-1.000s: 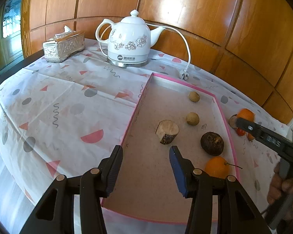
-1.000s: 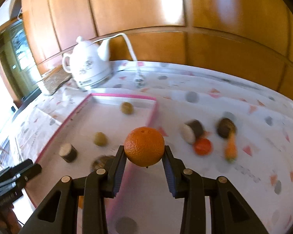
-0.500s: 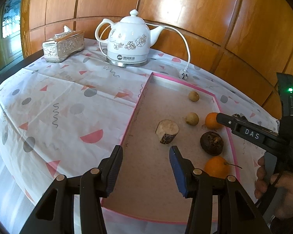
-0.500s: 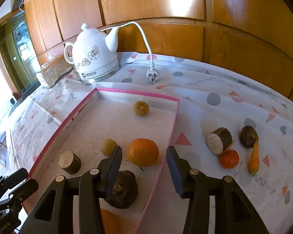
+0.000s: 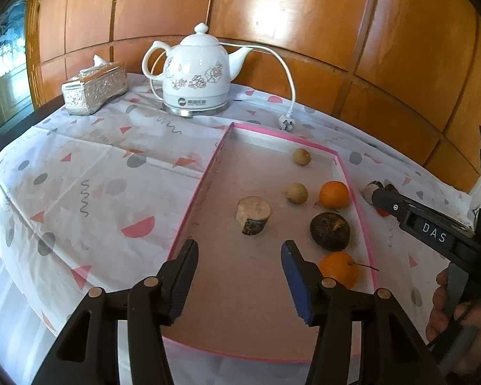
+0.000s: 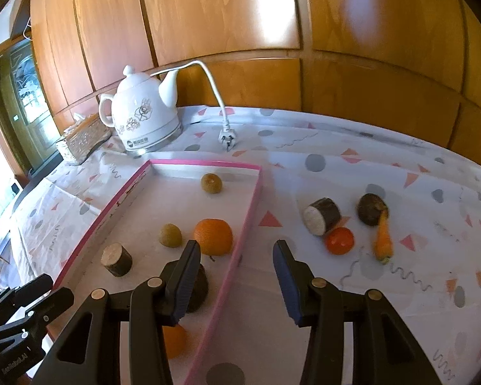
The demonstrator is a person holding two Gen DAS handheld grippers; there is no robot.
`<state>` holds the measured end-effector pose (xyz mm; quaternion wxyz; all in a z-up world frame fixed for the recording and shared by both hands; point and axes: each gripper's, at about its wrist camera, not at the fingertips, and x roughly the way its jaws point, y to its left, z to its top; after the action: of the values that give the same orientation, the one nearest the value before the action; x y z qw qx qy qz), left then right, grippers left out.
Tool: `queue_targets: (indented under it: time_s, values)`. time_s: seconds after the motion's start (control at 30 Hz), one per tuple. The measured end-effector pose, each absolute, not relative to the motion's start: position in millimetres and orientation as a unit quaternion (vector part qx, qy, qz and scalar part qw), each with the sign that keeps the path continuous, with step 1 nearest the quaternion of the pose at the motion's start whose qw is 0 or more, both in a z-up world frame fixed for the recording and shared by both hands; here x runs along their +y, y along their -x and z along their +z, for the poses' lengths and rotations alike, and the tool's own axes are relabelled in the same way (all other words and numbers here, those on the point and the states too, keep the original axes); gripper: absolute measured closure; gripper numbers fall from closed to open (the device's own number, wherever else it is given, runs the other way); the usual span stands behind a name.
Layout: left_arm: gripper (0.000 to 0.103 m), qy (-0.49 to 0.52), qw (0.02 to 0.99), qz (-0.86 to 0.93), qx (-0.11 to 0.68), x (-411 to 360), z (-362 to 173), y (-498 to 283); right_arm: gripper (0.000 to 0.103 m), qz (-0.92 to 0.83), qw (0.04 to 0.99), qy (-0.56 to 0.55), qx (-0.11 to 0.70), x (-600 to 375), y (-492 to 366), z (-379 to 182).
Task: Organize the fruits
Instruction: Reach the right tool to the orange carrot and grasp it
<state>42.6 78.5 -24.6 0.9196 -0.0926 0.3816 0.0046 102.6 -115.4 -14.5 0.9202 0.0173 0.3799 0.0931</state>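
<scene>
From the left wrist camera, the left tool hangs over the near end of a pink-edged tray. Its jaws have just been opening a little, and nothing is between them. Inside the tray lie a cut piece of wood, two small tan round fruits, a dark brown lumpy fruit, and two oranges. One orange sits near the right wall, further back. The other orange lies near the front, partly behind the tool's right finger. The tray rests on a counter with a spotted white cloth. A white kettle and a silver tissue box stand at the back. On the right, a hand holds the right tool, whose black finger pokes in past the tray's right wall.

From the right wrist camera, the right tool is open, with its jaws over the tray's right wall. Its jaws have just been opening, and nothing is held. The orange lies in the tray just past the left finger. Outside the tray, on the cloth, lie another wood piece, a small red-orange fruit, a dark round fruit and a carrot.
</scene>
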Motion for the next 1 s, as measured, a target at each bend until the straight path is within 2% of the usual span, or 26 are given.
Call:
queue_targets:
  time_s: [0.53, 1.0]
  values:
    - [0.048, 0.064, 0.919, -0.023, 0.389, 48.7, -24.5, -39.6, 0.055, 0.004, 0.921, -0.058, 0.384, -193.5, -84.5, -33.0]
    - [0.048, 0.050, 0.919, -0.061, 0.386, 26.3, -22.6, -45.6, 0.055, -0.047, 0.910, -0.074, 0.404, -242.1, -106.6, -55.6]
